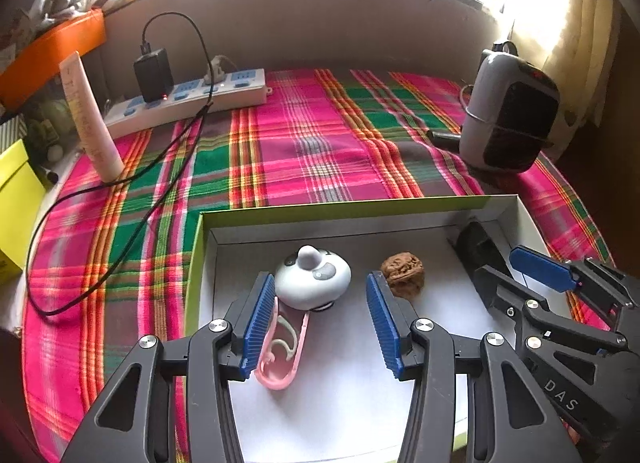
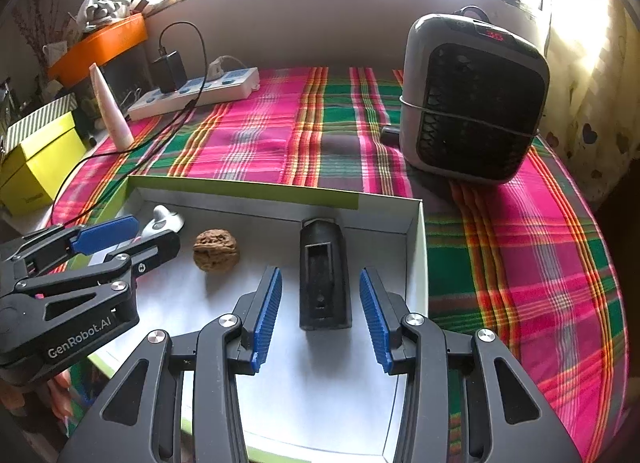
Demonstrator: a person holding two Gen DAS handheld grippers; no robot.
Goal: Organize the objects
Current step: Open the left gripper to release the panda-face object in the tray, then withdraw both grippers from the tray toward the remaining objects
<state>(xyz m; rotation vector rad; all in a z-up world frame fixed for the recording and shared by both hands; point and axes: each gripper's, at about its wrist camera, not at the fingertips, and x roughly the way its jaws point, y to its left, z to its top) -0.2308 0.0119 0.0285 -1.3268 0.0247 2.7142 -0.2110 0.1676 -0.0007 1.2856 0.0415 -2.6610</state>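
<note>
Box: the shallow white-lined box (image 1: pixel 400 219) with green outer walls is lying on the plaid tablecloth (image 1: pixel 304 135), and every loose item in view is sitting inside it.
White gadget: the rounded white gadget (image 1: pixel 313 277) is resting near the box's far wall, just ahead of the left gripper's finger gap, with the pink clip (image 1: pixel 280 347) touching its near edge.
Walnut: the walnut (image 1: pixel 402 274) is sitting just beyond the left gripper's right-hand finger, apart from the white gadget.
Black block: the black block (image 2: pixel 325 275) is lying lengthwise along the box's right wall, directly ahead of the right gripper's gap.
Left gripper: the left gripper (image 1: pixel 320 323) is hanging low over the box floor, jaws spread wide and holding nothing.
Right gripper: the right gripper (image 2: pixel 320 315) is likewise gaping wide and empty.
Step, as I judge it: either claw looks poised to take or release the item before it; which, I cannot tell.
Doing it well: advancing straight so both pads are flanking the item evenly, closing only once centred.
Hazards: the left pad is sitting over the pink clip, and the right-hand finger is running close to the box wall.
Surroundings: a fan heater (image 2: pixel 474 99) and a power strip (image 1: pixel 188 99) are standing well apart behind.
</note>
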